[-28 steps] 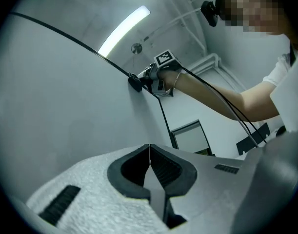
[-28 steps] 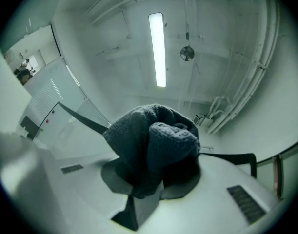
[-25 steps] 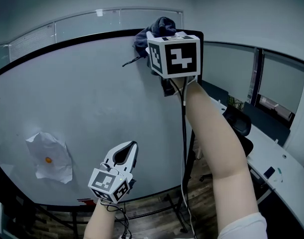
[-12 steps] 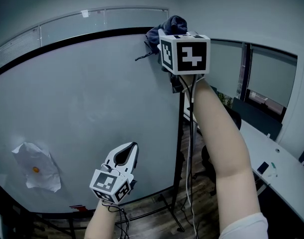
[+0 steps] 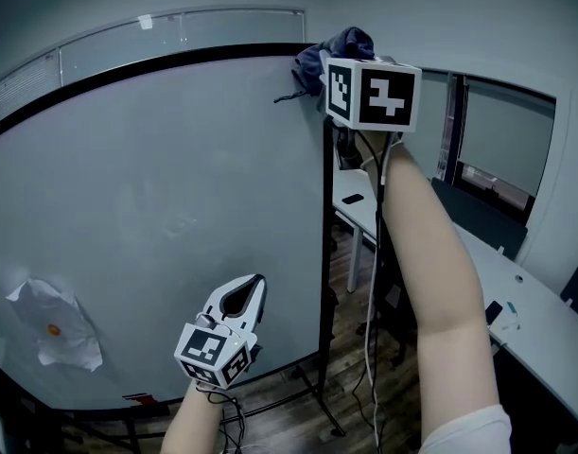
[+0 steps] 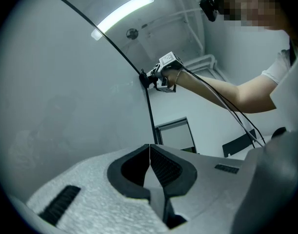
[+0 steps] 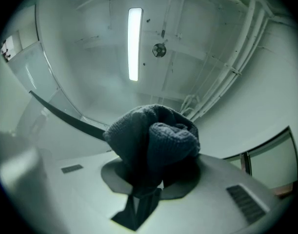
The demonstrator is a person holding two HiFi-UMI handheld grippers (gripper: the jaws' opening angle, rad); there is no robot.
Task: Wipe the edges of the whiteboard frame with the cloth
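A crumpled paper sheet (image 5: 69, 346) hangs low at the left, under a small orange magnet (image 5: 52, 329). At the right, a white worktop (image 5: 546, 322) carries a dark phone (image 5: 493, 311). The wooden floor (image 5: 350, 386) lies below.

Floor (image 5: 353, 372): dark wood planks | right: long white bench (image 5: 546, 334), dark-framed windows (image 5: 492, 145) | walls (image 5: 459, 17): pale grey | ceiling: one lit strip light (image 7: 134, 43), white pipes (image 7: 241, 48)
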